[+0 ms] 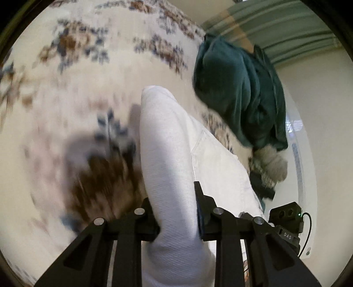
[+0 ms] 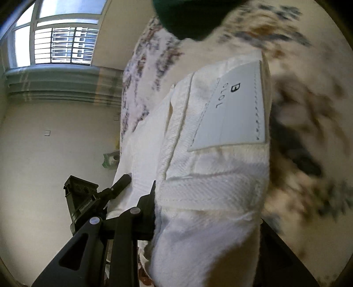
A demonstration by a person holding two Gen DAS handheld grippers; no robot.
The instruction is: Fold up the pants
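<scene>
We see left claw (image 1: 174, 212) clamped on thick fold of white pants (image 1: 167, 154), cloth rising ahead between fingers. Floral bedspread (image 1: 88, 77) beyond, blurred. Teal garment (image 1: 238, 92) ahead-right, heaped. Right claw (image 2: 205, 212) grips pants waistband (image 2: 211, 189); its right finger hidden behind cloth. Sewn label (image 2: 233, 110) ahead, print partly legible. Window (image 2: 64, 42) far left.

Each fisheye camera sits just behind its own black two-finger gripper, looking forward along the fingers from very close. Both views share the white twill cotton pants (image 1: 167, 154) (image 2: 211, 176), the cream floral bedspread (image 1: 88, 72) (image 2: 308, 88) and a dark green garment (image 1: 238, 92) (image 2: 187, 19).
</scene>
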